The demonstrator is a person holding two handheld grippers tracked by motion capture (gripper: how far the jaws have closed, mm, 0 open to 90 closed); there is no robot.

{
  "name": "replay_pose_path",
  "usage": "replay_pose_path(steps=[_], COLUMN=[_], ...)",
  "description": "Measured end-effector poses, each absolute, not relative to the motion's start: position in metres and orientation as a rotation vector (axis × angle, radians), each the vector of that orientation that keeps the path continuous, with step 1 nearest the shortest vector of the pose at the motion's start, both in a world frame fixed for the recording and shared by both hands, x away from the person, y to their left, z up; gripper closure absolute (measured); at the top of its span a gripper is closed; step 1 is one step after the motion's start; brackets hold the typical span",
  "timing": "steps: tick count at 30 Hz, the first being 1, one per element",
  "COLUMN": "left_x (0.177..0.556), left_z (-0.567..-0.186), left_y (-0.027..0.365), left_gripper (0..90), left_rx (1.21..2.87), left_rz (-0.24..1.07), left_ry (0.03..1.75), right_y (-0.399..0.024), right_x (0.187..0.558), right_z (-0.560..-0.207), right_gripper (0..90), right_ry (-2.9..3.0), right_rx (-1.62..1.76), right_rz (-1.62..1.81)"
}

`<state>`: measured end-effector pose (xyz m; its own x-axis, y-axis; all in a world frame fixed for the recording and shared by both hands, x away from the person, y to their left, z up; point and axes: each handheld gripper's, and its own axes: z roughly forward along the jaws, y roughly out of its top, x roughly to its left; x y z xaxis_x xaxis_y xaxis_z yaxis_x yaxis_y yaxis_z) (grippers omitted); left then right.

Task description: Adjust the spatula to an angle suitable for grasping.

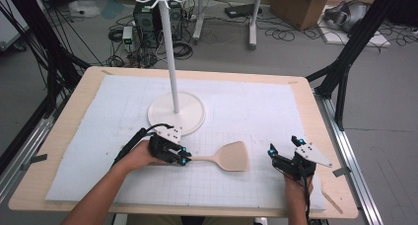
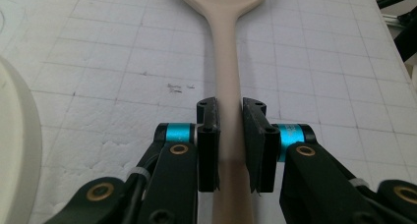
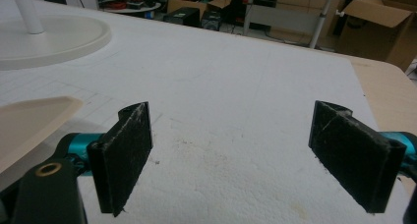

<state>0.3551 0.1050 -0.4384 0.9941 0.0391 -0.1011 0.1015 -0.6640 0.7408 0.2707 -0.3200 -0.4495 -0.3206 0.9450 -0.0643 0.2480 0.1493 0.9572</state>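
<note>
White mat [image 1: 256, 111]: spatula [image 1: 229, 157] handle clamped in left claw [image 1: 183, 159].

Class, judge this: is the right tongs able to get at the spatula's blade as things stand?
Probably yes: the right tongs stand open beside the spatula, with bare mat between them.

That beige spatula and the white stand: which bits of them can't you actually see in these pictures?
- Spatula: in the left gripper view the top edge cuts off its blade, and the handle end runs under the left gripper, whose jaws pinch it.
- Same spatula, right gripper view: a blade corner at the left edge; the right gripper stands open beside it.
- Stand: its hooks are too small to count in the high view.
</note>
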Motion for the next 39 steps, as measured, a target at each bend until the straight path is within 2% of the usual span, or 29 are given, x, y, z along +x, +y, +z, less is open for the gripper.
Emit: replay_pose_path(steps=[2, 3, 4, 5, 6, 10, 11, 12, 15, 22, 31, 39], left_x=[0.356, 0.356, 0.357, 0.358, 0.358, 0.353, 0.35, 0.344, 0.339, 0.32, 0.31, 0.304], left_z=[-0.439, -0.438, -0.437, -0.434, -0.431, -0.418, -0.415, -0.412, -0.411, -0.412, -0.418, -0.418], left_y=[0.106, 0.106, 0.106, 0.108, 0.11, 0.132, 0.138, 0.153, 0.169, 0.214, 0.235, 0.239], left_gripper=[76.8, 69.5, 69.5, 43.3, 37.5, 31.7, 25.1, 23.4, 20.1, 19.8, 19.1, 20.0], left_rx=[2.299, 2.29, 2.272, 2.258, 2.228, 2.056, 2.017, 1.936, 1.847, 1.642, 1.598, 1.6], left_rz=[-0.112, -0.117, -0.118, -0.105, -0.101, -0.001, 0.039, 0.141, 0.204, 0.395, 0.481, 0.482], left_ry=[0.108, 0.121, 0.156, 0.208, 0.265, 0.404, 0.443, 0.518, 0.578, 0.718, 0.75, 0.792], right_y=[-0.32, -0.32, -0.32, -0.32, -0.32, -0.32, -0.32, -0.319, -0.318, -0.318, -0.318, -0.317], right_x=[0.271, 0.271, 0.271, 0.271, 0.271, 0.271, 0.271, 0.271, 0.271, 0.271, 0.271, 0.271], right_z=[-0.449, -0.449, -0.449, -0.449, -0.449, -0.449, -0.45, -0.45, -0.449, -0.45, -0.45, -0.45], right_gripper=[15.7, 15.6, 15.6, 15.6, 15.6, 15.6, 15.7, 15.6, 15.7, 15.6, 15.6, 15.6], right_ry=[1.699, 1.699, 1.699, 1.698, 1.698, 1.699, 1.7, 1.701, 1.71, 1.713, 1.712, 1.72], right_rx=[1.156, 1.157, 1.157, 1.157, 1.157, 1.157, 1.157, 1.163, 1.161, 1.161, 1.162, 1.159], right_rz=[1.206, 1.209, 1.209, 1.207, 1.207, 1.209, 1.21, 1.212, 1.198, 1.192, 1.188, 1.177])
